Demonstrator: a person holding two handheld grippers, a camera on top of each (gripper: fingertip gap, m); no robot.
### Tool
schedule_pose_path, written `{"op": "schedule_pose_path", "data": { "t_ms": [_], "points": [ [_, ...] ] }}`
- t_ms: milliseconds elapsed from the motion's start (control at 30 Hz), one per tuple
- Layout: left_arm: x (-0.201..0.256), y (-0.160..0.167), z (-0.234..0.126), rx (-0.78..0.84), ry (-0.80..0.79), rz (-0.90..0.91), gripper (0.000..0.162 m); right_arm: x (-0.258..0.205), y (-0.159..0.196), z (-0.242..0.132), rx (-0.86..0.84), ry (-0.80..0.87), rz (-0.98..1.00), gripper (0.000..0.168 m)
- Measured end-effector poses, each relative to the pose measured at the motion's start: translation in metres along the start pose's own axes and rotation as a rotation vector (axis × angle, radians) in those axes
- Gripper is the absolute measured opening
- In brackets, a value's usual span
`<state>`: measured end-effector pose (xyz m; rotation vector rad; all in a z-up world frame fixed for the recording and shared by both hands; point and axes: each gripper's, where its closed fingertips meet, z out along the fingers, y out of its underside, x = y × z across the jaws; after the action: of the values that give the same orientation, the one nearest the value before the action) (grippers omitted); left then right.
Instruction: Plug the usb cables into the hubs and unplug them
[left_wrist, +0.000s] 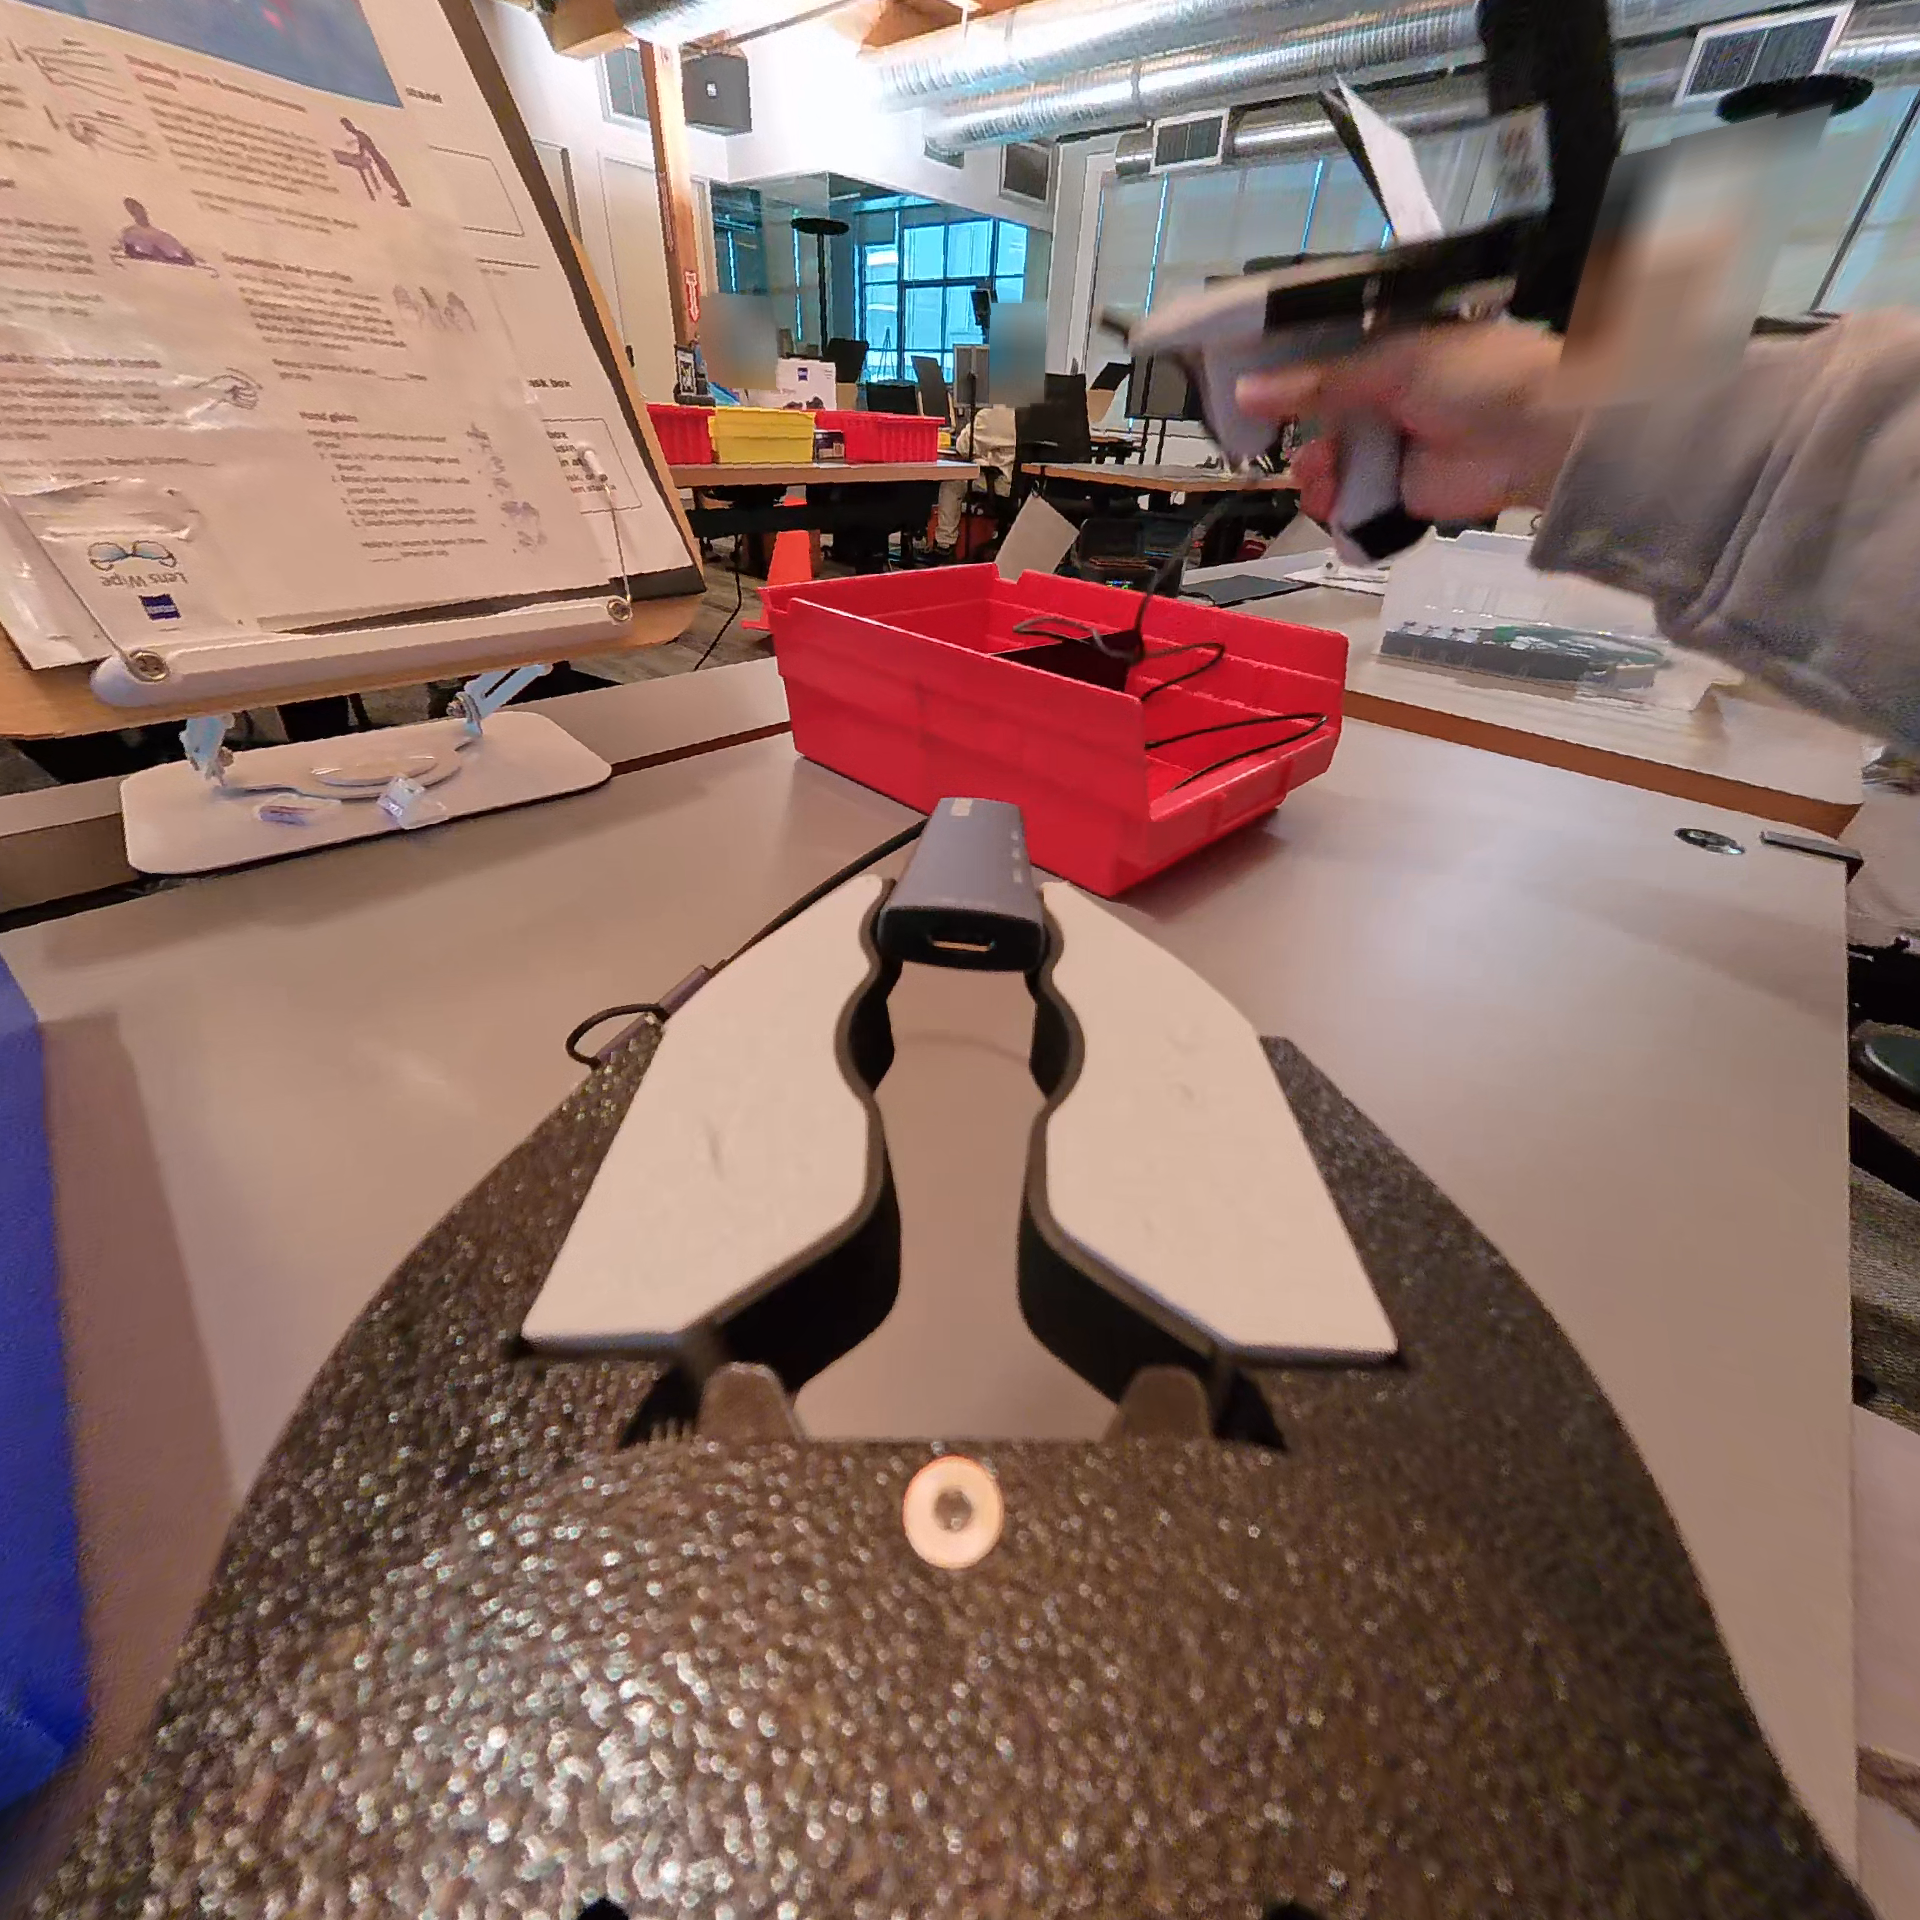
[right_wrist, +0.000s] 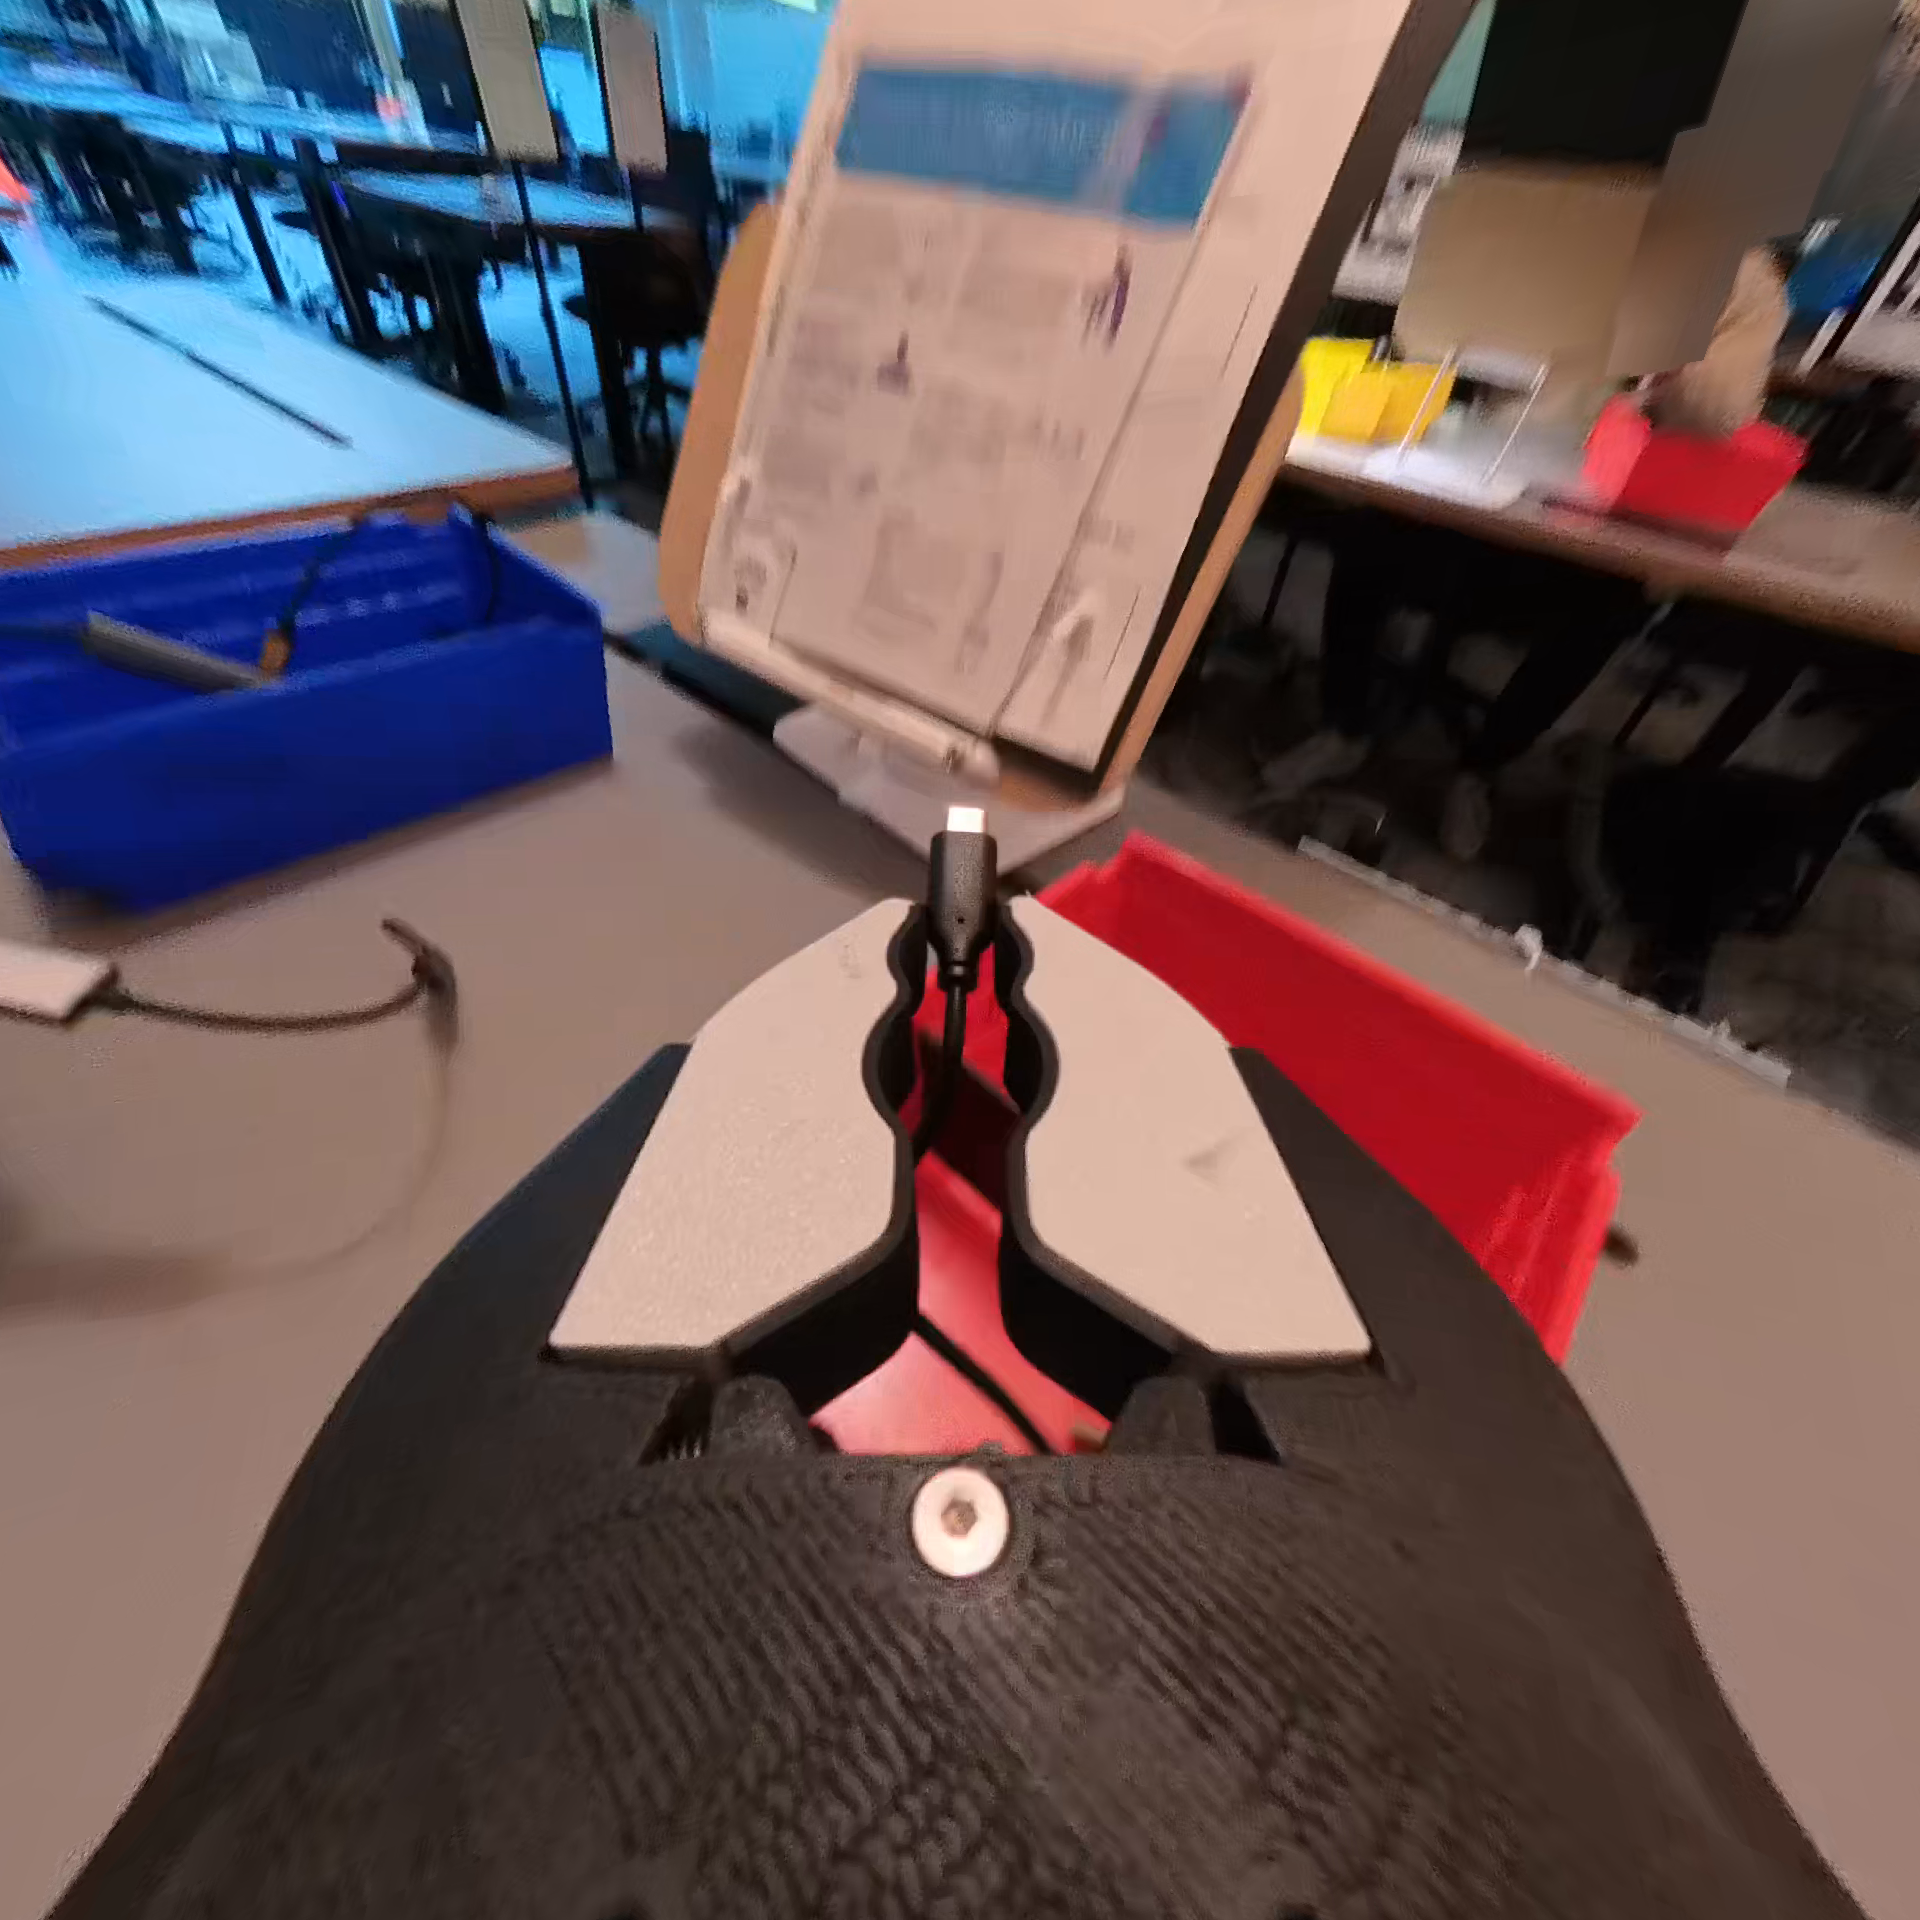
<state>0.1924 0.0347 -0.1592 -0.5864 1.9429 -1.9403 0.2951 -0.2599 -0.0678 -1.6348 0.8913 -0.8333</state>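
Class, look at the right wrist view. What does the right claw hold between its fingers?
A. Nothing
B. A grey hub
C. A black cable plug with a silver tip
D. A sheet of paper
C: the right claw is shut on the black cable plug, whose silver tip points forward; the grey hub sits in the left claw instead.

Printed instruction sheet (left_wrist: 312, 343) on stand; wording not given. Small wipe packet (left_wrist: 135, 582) labelled.
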Motion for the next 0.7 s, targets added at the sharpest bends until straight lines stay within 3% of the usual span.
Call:
{"op": "schedule_pose_path", "data": {
  "t_ms": [200,367,467,567,633,700],
  "points": [
    [-0.001,0.002,0.001,-0.002,-0.001,-0.009,0.022,-0.027,0.111,0.022,-0.344,-0.082,-0.034,0.013],
    [-0.001,0.003,0.001,-0.002,0.0,-0.012,0.022,-0.024,0.155,0.028,-0.512,-0.007,-0.086,0.018],
    [-0.003,0.003,0.0,-0.003,-0.003,-0.012,0.022,-0.025,0.149,0.026,-0.528,0.012,-0.12,0.04],
    [-0.004,0.003,0.0,-0.001,0.003,-0.003,0.022,-0.044,0.11,0.017,-0.455,0.001,-0.152,0.058],
    [-0.002,0.002,-0.001,0.004,0.026,0.009,0.022,-0.093,0.072,0.012,-0.304,-0.148,-0.08,0.064],
    [0.006,0.0,-0.002,0.028,0.091,0.039,0.022,-0.158,0.049,0.009,-0.148,-0.407,0.039,0.068]
  ]
}}
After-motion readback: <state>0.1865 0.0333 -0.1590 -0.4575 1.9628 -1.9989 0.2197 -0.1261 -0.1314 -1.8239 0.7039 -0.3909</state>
